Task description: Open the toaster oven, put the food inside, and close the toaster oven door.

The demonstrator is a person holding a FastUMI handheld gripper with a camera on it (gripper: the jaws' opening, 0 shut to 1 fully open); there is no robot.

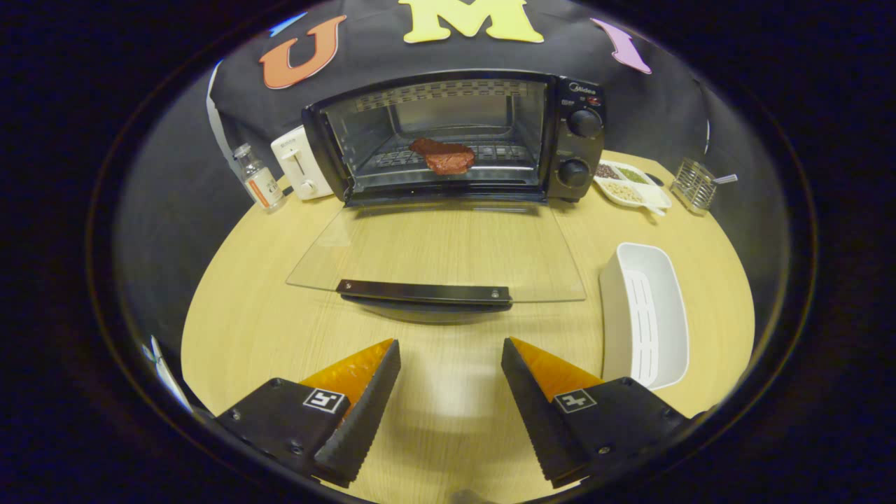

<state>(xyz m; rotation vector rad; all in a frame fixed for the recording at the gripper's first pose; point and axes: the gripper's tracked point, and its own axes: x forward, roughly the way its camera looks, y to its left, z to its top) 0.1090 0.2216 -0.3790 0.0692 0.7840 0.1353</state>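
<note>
Food (442, 156) sits on the rack inside the toaster oven (455, 136), glass door (437, 252) dropped flat, seemingly just off the table; tool (450, 360) hangs back, fingers wide apart, empty.

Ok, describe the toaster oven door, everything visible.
The toaster oven door is a clear glass pane, swung fully down and lying flat over the wooden table. It is hinged along the oven's lower front edge. A black bar handle runs along its near edge, just ahead of the open, empty gripper.

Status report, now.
Gripper open, empty, short of door handle. Meat on rack inside toaster oven, glass door down. Nothing blocking handle.
</note>
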